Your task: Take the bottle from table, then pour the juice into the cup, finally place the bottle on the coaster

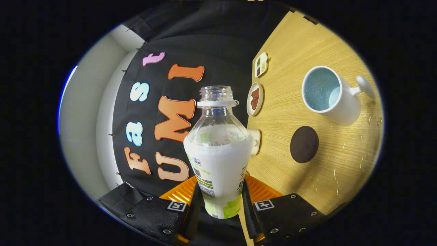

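Our tongs are clamped on the open bottle, tipped sideways short of the cup. We should bring its mouth over the rim, then tip slowly; the coaster waits nearby.

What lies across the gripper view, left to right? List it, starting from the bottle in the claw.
Bottle, gripped between the fingers of the claw → small plate of brown food → dark round coaster → white cup, all on the wooden table.
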Motion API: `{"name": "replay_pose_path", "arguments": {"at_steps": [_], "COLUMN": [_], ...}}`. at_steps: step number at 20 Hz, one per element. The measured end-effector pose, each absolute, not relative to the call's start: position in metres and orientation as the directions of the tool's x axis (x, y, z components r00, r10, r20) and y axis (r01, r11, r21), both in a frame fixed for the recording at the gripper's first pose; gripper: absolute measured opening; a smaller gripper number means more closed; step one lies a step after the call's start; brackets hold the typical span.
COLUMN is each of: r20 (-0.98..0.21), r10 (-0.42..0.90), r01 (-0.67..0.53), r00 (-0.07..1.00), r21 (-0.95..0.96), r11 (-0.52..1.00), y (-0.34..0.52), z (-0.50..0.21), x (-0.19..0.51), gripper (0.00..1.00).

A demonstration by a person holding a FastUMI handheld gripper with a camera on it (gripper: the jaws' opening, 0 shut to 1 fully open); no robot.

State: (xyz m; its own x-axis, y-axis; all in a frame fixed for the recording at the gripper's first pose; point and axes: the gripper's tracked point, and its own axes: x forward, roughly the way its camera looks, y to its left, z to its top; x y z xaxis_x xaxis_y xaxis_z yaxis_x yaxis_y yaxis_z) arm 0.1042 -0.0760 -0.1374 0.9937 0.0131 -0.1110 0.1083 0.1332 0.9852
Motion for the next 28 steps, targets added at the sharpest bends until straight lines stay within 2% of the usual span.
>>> {"name": "replay_pose_path", "arguments": {"at_steps": [16,28], "r20": [-0.130,-0.155], "r10": [0.008,-0.007], "r01": [0.130,0.150], "r00": [0.992,0.988], "r21": [0.984,0.965], "r11": [-0.120,-0.213], "y": [-0.080,-0.090], "z": [-0.137,-0.144], "x": [0.117,0.115], "gripper": [0.57,0.57]}}
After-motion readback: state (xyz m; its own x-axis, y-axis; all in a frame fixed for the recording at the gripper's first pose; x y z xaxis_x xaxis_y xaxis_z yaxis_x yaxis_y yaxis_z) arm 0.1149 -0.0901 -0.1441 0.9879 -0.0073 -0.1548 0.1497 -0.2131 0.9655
